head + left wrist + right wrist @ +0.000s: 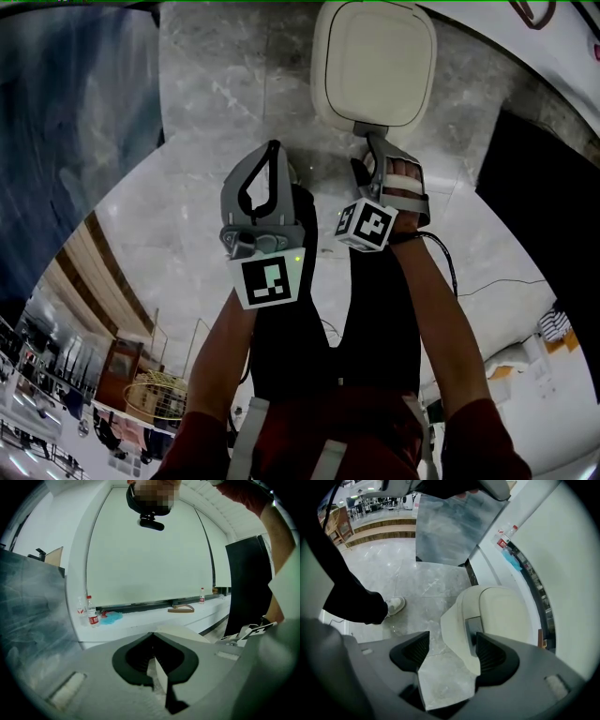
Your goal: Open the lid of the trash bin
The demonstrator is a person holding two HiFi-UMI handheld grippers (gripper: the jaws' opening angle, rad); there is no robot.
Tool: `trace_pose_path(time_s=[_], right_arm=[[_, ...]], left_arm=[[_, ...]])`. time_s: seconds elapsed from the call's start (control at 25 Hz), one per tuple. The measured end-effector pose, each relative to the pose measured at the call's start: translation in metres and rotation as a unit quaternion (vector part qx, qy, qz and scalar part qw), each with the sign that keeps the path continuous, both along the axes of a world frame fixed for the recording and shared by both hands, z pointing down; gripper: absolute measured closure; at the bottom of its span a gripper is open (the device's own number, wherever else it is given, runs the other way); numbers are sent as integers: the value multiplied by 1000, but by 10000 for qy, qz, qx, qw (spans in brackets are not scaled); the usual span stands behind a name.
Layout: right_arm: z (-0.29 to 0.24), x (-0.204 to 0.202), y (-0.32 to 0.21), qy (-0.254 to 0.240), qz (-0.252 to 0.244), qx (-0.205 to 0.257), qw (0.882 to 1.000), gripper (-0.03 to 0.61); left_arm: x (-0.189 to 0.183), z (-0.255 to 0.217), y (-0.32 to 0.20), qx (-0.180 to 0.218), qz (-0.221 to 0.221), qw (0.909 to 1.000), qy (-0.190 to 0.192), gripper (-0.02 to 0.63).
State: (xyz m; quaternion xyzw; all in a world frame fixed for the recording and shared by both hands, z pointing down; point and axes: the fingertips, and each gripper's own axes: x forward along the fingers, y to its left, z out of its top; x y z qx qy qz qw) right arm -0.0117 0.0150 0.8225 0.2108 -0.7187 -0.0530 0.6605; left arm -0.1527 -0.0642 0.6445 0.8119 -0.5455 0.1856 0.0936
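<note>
A cream trash bin [375, 61] with its lid down stands on the marble floor straight ahead. My right gripper [366, 141] is at the bin's near edge, by a small grey tab [361, 128]. In the right gripper view the gripper [450, 651] is open and the bin's front wall [459, 630] lies between its jaws, with the grey tab [472, 627] beside the right pad [490, 653]. My left gripper [273, 147] hangs to the left of the bin, shut on nothing. In the left gripper view the gripper [153, 634] points level over the bin's top [185, 633].
A black panel [534, 187] stands to the right and a blue-grey marbled panel [75, 141] to the left. A white ledge [140, 616] behind the bin carries water bottles [92, 612]. A thin cable [487, 281] runs over the floor. A shoe [396, 604] is near the bin.
</note>
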Motion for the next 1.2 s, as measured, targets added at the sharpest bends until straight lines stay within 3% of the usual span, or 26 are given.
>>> trace_pose_path(time_s=[0.72,1.2], right_arm=[[5,1,2,100,-84,33,9999,284],[3,1,1,-92,-4,-30,10000,282]], left_arm=[[-2,6,-7,-67,-44,10000,-33,607],[5,4,-7,-66,0,10000,-57,607]])
